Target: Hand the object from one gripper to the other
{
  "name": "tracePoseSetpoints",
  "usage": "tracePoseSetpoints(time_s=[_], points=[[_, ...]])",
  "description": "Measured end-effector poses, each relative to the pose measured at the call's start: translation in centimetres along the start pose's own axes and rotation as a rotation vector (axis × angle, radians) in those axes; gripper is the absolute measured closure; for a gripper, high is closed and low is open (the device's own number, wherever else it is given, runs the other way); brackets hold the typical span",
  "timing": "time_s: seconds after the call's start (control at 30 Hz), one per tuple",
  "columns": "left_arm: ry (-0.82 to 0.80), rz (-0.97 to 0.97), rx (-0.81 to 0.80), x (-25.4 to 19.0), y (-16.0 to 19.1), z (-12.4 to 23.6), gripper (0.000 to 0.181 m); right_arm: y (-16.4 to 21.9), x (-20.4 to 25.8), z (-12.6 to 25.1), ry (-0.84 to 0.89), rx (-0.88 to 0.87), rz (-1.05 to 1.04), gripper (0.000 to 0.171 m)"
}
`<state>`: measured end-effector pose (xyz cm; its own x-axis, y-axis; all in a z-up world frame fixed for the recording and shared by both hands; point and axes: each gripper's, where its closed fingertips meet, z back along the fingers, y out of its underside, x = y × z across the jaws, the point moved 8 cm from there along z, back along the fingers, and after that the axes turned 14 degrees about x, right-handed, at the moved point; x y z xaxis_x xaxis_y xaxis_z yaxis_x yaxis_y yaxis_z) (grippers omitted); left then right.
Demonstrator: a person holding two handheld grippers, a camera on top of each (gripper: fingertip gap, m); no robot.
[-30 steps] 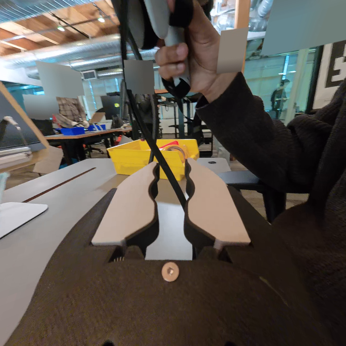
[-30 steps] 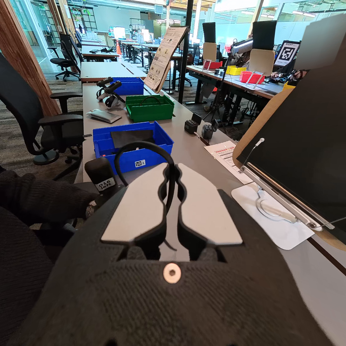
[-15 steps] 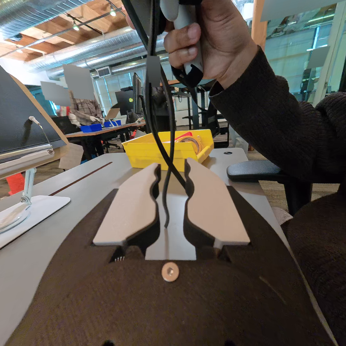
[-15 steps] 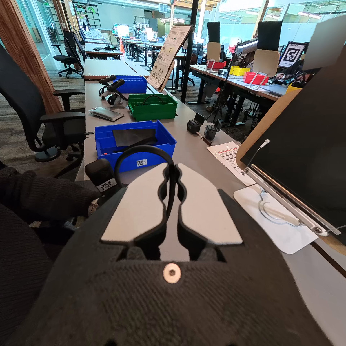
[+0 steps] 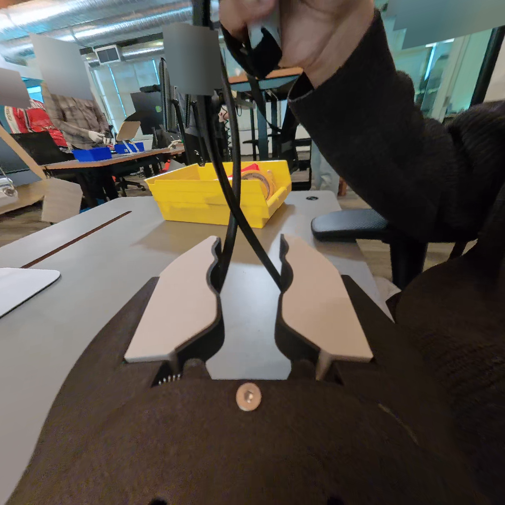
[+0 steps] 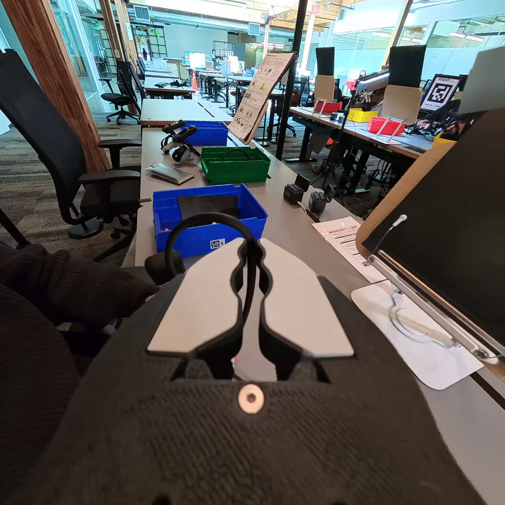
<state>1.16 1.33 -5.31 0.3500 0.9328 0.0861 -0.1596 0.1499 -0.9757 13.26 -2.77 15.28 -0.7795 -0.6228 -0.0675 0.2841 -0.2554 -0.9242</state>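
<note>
Cable (image 6: 249, 284) is what my right tool (image 6: 252, 246) grips: its two pale fingers are pressed together on the black cord, which rises out of the tips and arches over to the left in a loop, dropping down beside my dark sleeve (image 6: 68, 278). Through the left wrist view the same cable (image 5: 232, 207) hangs down from above as two strands that cross just ahead of my left tool (image 5: 249, 241). That tool stands spread apart; one strand lies against the inner edge of the left finger, the other runs to the inner edge of the right finger, and grey table (image 5: 82, 287) shows in the gap between them. Above, my hand (image 5: 308, 30) holds the handle of the right tool.

Farther along the table past the right tool sits a blue bin (image 6: 207, 218), then a green bin (image 6: 235, 166). Beyond the left tool stands a yellow bin (image 5: 216, 202) with tape rolls inside.
</note>
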Motion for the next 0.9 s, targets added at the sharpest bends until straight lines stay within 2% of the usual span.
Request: tracePoseSetpoints(time_s=[0.37, 0.67, 0.77, 0.9], points=[[-0.013, -0.028, 0.033, -0.2, 0.2, -0.3, 0.170, 0.0, 0.1, -0.2, -0.002, -0.004, 0.003, 0.165], [-0.010, 0.035, 0.028, 0.5, 0.0, 0.1, 0.172, 0.6, -0.8, -0.6, 0.005, 0.008, -0.015, 0.164], [-0.014, 0.108, 0.044, 1.1, 0.1, 0.2, 0.172, 1.4, -1.7, -1.3, 0.073, 0.062, -0.016, 0.163], [-0.021, 0.200, 0.053, 2.0, 0.4, 0.4, 0.172, 2.8, -3.6, -1.9, 0.259, 0.187, -0.004, 0.163]])
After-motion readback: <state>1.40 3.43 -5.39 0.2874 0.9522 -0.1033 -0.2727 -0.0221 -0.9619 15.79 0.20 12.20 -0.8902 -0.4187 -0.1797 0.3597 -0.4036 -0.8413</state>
